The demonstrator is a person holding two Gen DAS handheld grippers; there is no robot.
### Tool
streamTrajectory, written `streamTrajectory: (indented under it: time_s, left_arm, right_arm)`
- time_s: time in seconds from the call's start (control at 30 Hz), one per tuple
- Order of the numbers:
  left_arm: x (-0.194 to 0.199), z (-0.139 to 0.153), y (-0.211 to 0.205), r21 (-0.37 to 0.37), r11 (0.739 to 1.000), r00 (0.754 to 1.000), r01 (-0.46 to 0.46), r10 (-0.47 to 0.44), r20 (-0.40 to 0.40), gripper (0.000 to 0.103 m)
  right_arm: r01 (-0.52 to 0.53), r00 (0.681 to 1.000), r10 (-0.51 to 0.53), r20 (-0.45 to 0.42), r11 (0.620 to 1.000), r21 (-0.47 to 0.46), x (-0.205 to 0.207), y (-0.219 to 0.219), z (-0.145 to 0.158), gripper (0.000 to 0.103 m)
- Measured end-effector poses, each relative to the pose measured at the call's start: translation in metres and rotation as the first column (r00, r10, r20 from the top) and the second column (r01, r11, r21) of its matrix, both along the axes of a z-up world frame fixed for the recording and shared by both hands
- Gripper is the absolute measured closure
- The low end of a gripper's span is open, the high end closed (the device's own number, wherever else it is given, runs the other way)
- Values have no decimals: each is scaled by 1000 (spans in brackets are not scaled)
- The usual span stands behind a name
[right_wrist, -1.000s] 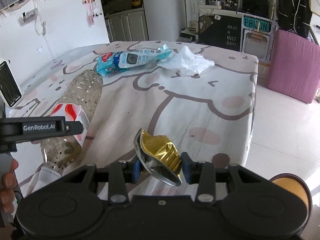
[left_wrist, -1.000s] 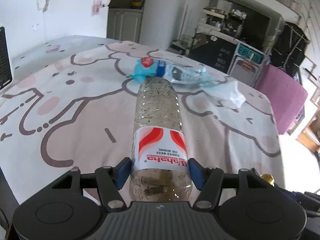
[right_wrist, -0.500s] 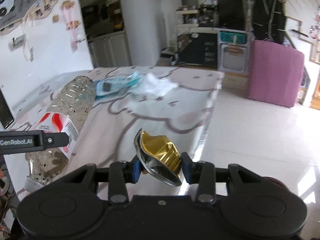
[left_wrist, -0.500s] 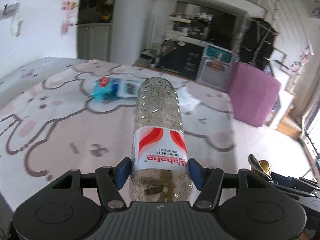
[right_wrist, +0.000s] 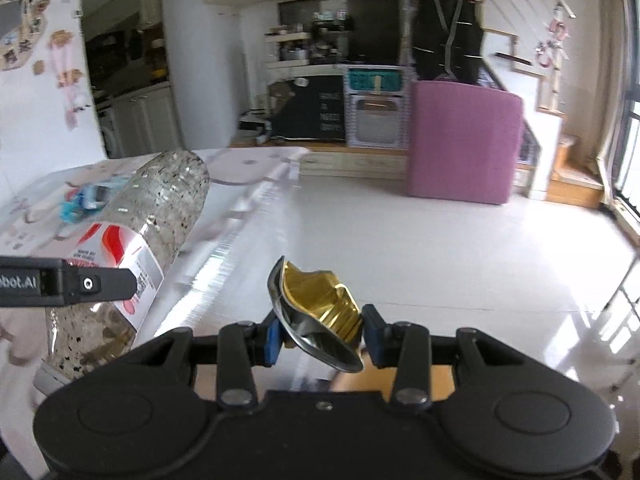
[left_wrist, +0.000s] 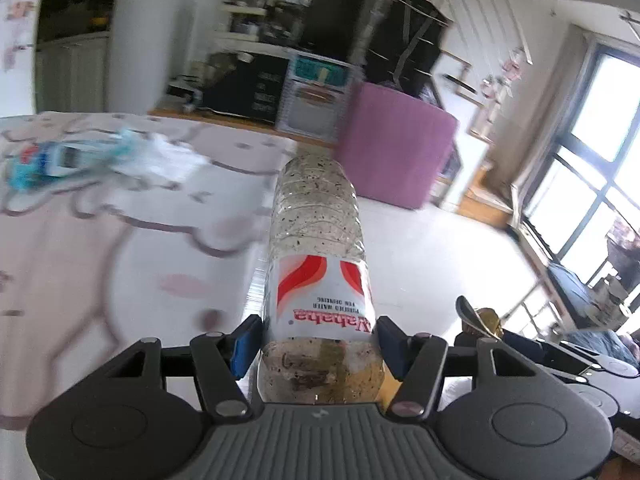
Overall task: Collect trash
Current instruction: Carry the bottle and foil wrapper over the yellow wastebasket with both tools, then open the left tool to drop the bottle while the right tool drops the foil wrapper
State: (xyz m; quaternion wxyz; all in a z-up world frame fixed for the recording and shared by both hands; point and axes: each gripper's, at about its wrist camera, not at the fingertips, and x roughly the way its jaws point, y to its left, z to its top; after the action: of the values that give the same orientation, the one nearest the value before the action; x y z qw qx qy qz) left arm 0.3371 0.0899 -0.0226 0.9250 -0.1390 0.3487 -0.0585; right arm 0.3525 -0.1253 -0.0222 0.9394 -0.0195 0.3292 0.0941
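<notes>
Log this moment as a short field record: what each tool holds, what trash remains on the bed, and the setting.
left tool: shut on clear plastic water bottle with red-and-white label, dirty inside
right tool: shut on crushed gold metal can
left on bed: blue plastic wrapper; crumpled white tissue
surface: pink cartoon-print bedsheet
background: purple box-shaped cover, white tiled floor
image quality: motion blur

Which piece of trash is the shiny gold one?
The crushed gold can, pinched in the right gripper. The clear plastic bottle, blue wrapper and white tissue aren't gold.
</notes>
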Motion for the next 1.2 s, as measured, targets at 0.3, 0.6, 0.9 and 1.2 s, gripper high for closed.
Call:
streamTrajectory:
  time_s: [0.3,0.6,0.9,1.2]
  left_arm:
    - [44,-68,-89,-38,988,974,150,-154,-167,41]
    - [113,-174,-141,-81,975,857,207,-221,-465,41]
    - [184,-253,-169,-61,975,753,215,-205,-625,40]
    - [222,-313,-185,-9,972,710,234,-177,-681,39]
  right_arm:
    - [124,990,-126,-56,992,-35,12,-89,-42,61]
    - [176,960,-179,-217,984,-30,30,-128,-120,61]
    - [230,918,-212,-336,973,17,63,-150,-181,61]
    - [256,886,-202,-416,964,76,103,-160,-221,61]
